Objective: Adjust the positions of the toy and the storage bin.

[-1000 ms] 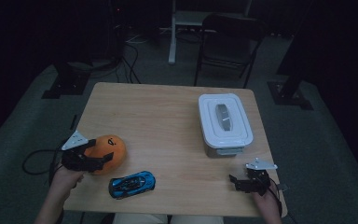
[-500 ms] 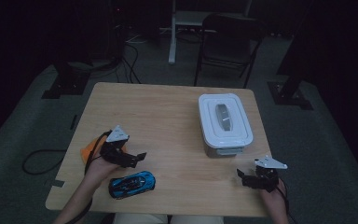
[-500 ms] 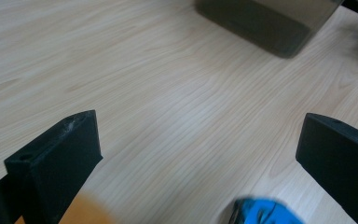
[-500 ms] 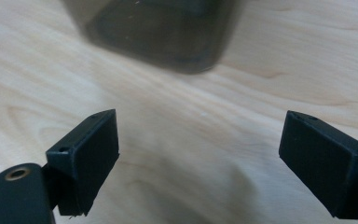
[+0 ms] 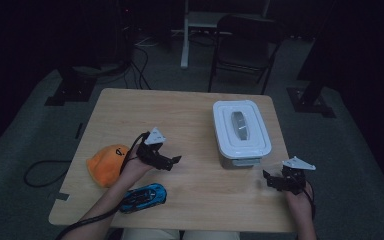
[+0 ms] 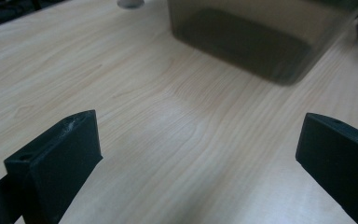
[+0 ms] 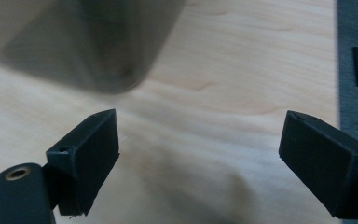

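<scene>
Left claw (image 5: pixel 172 161) moved off orange plush (image 5: pixel 106 163), blue car (image 5: pixel 142 197) near

Pale matt wood-grain table (image 5: pixel 190 115), smooth white plastic box (image 5: pixel 241 131), glossy blue toy car (image 5: pixel 142 197)

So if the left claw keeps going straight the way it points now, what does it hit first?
Most likely the lidded container: it lies ahead of the open left claw, with bare table between them. Depth is hard to judge.
</scene>
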A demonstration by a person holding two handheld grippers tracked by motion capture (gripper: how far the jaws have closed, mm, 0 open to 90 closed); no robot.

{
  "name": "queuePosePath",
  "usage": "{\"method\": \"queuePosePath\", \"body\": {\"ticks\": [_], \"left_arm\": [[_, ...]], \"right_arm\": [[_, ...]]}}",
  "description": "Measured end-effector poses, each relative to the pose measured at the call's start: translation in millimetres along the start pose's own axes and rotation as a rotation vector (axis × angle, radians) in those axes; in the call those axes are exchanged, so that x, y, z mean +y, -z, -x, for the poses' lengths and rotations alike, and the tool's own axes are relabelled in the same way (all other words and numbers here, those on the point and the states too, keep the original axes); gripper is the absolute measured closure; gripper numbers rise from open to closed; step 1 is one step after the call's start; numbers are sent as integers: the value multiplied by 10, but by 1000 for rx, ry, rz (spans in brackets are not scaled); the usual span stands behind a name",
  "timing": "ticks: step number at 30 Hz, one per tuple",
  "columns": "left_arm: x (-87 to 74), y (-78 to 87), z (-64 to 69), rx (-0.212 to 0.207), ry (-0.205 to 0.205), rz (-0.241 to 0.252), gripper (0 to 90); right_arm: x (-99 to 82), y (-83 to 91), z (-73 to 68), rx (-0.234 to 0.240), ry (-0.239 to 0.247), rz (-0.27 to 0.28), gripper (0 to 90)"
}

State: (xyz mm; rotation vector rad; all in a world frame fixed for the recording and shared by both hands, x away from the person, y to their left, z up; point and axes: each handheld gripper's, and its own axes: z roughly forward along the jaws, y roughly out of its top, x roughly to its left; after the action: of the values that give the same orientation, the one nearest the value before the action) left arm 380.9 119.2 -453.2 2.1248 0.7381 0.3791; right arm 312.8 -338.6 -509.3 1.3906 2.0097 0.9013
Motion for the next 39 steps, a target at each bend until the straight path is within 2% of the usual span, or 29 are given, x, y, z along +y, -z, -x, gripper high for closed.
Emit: {"method": "queuePosePath", "body": {"ticks": [5,7,11,12,16,18,22,23,24,26,27,32,34,36,37,39], "left_arm": [[125,-247,-25,17,-7,-23,5],[191,-346,-35,-2,12,-23,5],[300,-552,-47,13,14,-44,5],[329,-623,-52,28,12,-42,5],[384,-783,-80,29,45,-35,5],[419,-886,-84,36,43,-52,5],[495,-1047,-76,39,33,-79,5],[515,-1080,-73,51,30,-75,5],[535,-1112,-77,58,33,-72,5],[573,-1179,-90,47,60,-79,5],[594,-1221,-90,48,53,-95,5],[651,-1331,-45,46,49,-100,5],[672,-1350,-18,38,50,-96,5],[681,-1348,-21,59,38,-96,5],[680,-1340,-37,50,57,-94,5],[693,-1307,-33,62,52,-93,5]], "right_arm": [[120,-108,159,-68,-59,13,119],[176,-156,231,-74,-88,24,118],[306,-256,342,-89,-124,40,119],[325,-275,354,-94,-126,44,123],[407,-409,398,-91,-122,39,130],[430,-473,408,-89,-125,34,130],[509,-614,428,-59,-130,23,131],[538,-643,421,-57,-127,25,132],[572,-667,413,-48,-125,28,133],[642,-715,393,-29,-112,35,133],[676,-735,381,-26,-107,37,147],[752,-814,364,42,-96,29,152],[756,-832,342,73,-82,27,153],[757,-842,319,107,-76,28,180],[756,-840,309,104,-76,34,181],[753,-840,299,104,-74,40,184]]}}
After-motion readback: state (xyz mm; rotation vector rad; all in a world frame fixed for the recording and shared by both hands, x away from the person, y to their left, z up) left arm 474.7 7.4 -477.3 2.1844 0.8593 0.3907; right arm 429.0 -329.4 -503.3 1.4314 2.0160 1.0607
